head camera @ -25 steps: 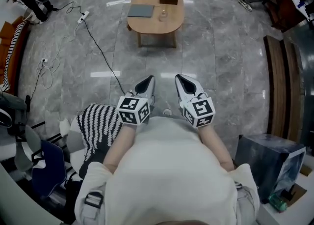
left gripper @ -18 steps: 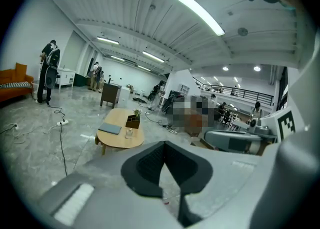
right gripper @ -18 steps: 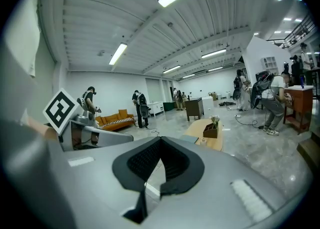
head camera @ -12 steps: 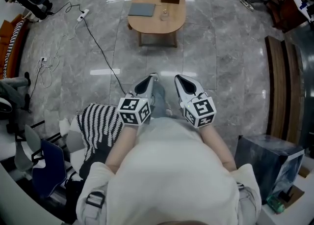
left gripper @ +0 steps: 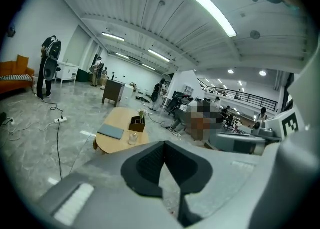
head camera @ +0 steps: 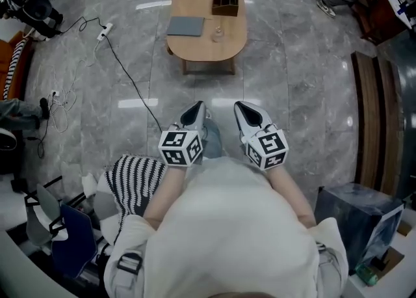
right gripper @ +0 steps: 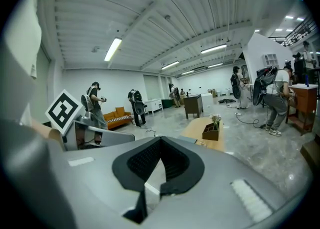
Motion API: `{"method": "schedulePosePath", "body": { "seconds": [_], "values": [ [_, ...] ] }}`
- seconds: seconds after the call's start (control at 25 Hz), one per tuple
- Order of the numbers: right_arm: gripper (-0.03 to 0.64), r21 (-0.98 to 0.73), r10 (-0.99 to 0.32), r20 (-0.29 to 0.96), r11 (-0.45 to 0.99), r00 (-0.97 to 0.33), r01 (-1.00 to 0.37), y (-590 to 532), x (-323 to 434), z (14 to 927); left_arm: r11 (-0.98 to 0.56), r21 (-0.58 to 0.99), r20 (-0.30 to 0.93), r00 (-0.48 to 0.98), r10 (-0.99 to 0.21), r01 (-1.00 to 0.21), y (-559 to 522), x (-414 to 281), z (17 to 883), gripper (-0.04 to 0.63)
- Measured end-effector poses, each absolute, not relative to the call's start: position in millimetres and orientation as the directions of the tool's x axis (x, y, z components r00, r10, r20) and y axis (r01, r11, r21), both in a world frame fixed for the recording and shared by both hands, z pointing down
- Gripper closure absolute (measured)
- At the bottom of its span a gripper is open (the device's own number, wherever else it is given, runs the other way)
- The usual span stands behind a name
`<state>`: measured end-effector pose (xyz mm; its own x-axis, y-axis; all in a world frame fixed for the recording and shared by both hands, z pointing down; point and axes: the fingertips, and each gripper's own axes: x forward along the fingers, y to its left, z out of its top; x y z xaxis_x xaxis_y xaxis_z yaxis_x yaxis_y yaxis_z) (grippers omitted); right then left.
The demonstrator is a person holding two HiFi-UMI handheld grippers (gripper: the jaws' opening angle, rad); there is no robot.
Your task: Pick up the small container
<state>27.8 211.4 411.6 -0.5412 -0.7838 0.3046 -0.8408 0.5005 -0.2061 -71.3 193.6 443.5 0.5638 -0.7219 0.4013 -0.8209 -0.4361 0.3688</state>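
Head view has me standing on the grey floor (head camera: 299, 82) with the oval wooden bench (head camera: 195, 48) well ahead of me, so the pick-up has not begun. My left gripper (head camera: 198, 107) and right gripper (head camera: 239, 105) hang side by side in front of my body, both pointing toward the bench and well apart from anything on it. In the left gripper view my fingers (left gripper: 145, 168) are pressed together with nothing between them. In the right gripper view the fingers (right gripper: 137, 163) meet the same way, also empty. What I take for the small container (head camera: 218, 32), a little clear jar, stands untouched on the bench. It is beside a flat grey pad (head camera: 185, 26) and on my side of a dark wooden box (head camera: 224, 0) with flowers in it. As I judge it, the whole job is left: close the gap to the bench, spread one pair of fingers, set them around the jar, close and lift.
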Motion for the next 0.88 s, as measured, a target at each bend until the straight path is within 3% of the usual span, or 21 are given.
{"method": "schedulePosePath", "body": {
  "seconds": [0.88],
  "values": [
    [0.618,-0.19,-0.814,0.323,0.445,-0.484,-0.875,-5.9,-21.1,396.5,-0.514,0.37,0.417,0.632,-0.653,-0.774,-19.9,-106.6,439.0,0.594]
  ]
}}
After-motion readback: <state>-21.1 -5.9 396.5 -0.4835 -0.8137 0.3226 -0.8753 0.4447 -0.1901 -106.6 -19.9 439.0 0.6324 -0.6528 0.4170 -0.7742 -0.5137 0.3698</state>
